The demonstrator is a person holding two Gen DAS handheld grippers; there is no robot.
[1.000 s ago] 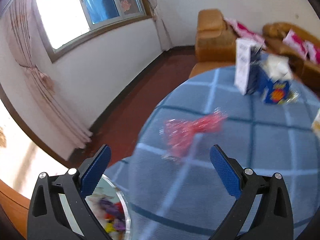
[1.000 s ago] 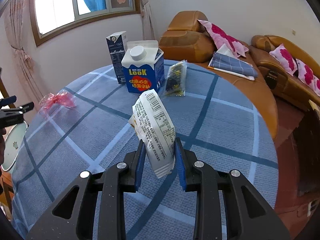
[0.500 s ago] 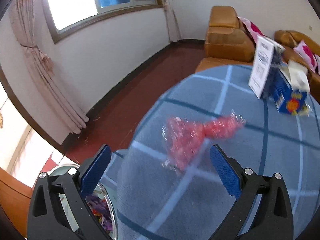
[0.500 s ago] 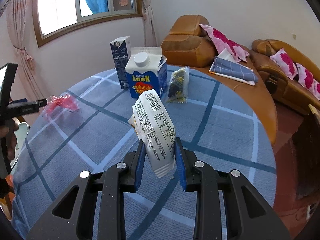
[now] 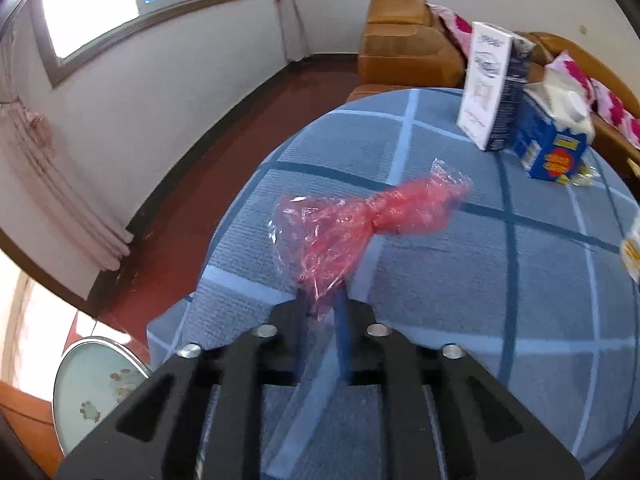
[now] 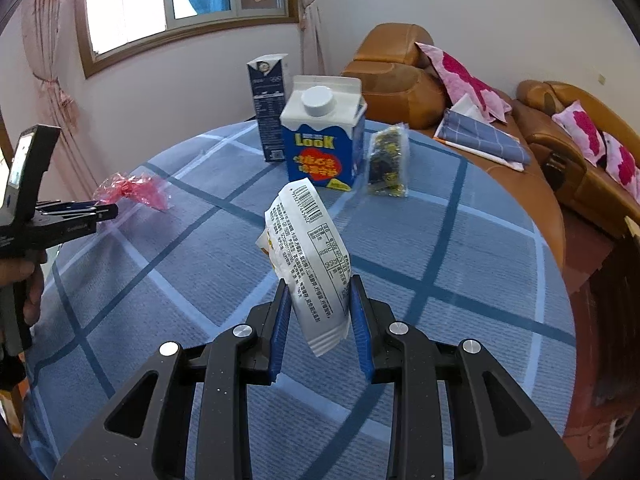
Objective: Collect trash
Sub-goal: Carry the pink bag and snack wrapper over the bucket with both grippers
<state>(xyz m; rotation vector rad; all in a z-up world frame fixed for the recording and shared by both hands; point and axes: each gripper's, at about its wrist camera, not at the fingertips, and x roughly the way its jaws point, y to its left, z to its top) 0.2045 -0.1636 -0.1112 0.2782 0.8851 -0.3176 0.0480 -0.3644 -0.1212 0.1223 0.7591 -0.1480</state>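
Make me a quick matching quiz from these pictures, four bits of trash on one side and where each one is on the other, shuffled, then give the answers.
Things:
1. red plastic wrapper
2. white snack packet
3. blue Look carton
4. clear bag of dark snacks

Places:
A. lying on the tablecloth, right of the Look carton
B. pinched in the left gripper
C. standing upright beside the tall dark carton
D. clamped in the right gripper, off the table

Pairs: 1-B, 2-D, 3-C, 4-A

From my right gripper (image 6: 320,312), bare tablecloth (image 6: 460,248) lies open at 3 o'clock; milk carton (image 6: 320,148) and snack packet (image 6: 387,164) block 12 o'clock.
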